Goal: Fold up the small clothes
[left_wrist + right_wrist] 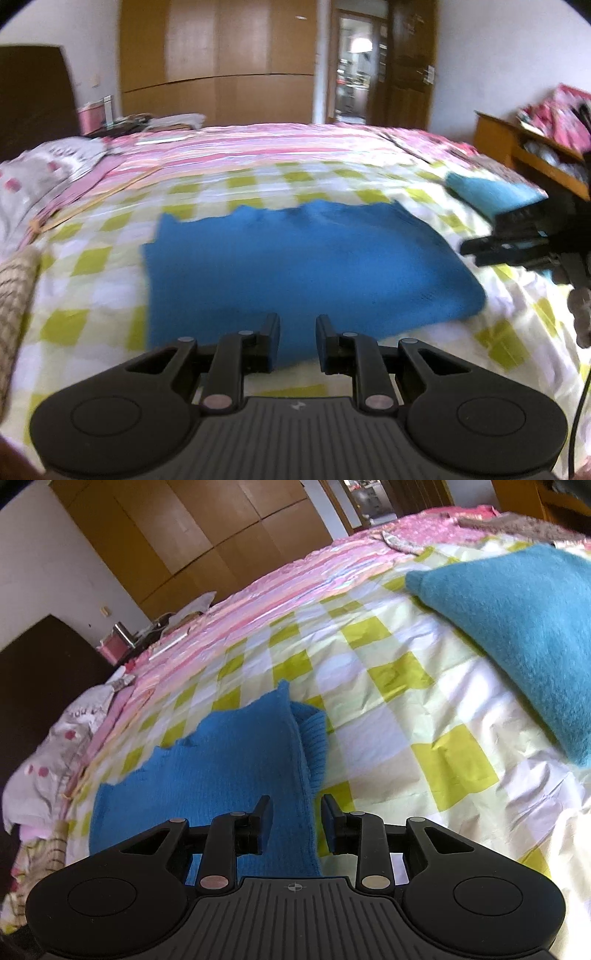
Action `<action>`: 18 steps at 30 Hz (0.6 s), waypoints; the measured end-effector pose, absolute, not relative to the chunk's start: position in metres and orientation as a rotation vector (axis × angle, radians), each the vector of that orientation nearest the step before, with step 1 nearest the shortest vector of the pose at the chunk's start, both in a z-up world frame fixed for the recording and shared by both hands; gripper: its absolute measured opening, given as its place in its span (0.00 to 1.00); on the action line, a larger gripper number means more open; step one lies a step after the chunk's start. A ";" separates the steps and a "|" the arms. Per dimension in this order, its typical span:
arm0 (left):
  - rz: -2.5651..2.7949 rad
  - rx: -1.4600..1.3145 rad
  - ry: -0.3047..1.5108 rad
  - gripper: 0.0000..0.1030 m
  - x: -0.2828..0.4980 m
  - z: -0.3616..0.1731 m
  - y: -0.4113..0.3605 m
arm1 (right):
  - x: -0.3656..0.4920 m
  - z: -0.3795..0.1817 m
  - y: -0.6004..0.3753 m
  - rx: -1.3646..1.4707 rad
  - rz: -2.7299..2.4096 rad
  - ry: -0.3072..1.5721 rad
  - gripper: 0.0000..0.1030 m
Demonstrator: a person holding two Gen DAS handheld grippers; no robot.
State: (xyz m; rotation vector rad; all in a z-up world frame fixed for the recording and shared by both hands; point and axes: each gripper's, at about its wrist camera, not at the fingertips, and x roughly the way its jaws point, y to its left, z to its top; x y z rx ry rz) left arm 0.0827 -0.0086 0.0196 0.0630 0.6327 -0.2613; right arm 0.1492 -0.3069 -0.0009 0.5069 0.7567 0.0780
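We found the blue knitted garment (295,266) lying part-folded on the checked bed sheet (110,288); another teal fluffy folded cloth (517,635) lay well apart. Left gripper (297,341) and right gripper (295,823) both stood apart-jawed, holding nothing; more folds probably remained.

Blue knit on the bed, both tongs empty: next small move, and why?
Probably lower the right tongs onto the near right edge of the blue knitted garment and close. It lies partly folded on the checked green-and-white bedsheet, its edge runs between the parted pads, nothing is gripped. The left tongs hover empty above its near edge.
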 end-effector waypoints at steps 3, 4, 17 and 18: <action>-0.304 0.113 0.638 0.26 0.085 0.015 -0.033 | 0.150 -0.005 -0.312 0.522 0.088 0.761 0.31; -0.317 0.128 0.638 0.26 0.085 0.013 -0.041 | 0.150 -0.007 -0.313 0.526 0.092 0.762 0.31; -0.398 0.220 0.637 0.33 0.087 0.002 -0.094 | 0.148 -0.027 -0.329 0.616 0.128 0.778 0.35; -0.404 0.225 0.634 0.33 0.087 0.001 -0.097 | 0.148 -0.028 -0.330 0.622 0.129 0.778 0.35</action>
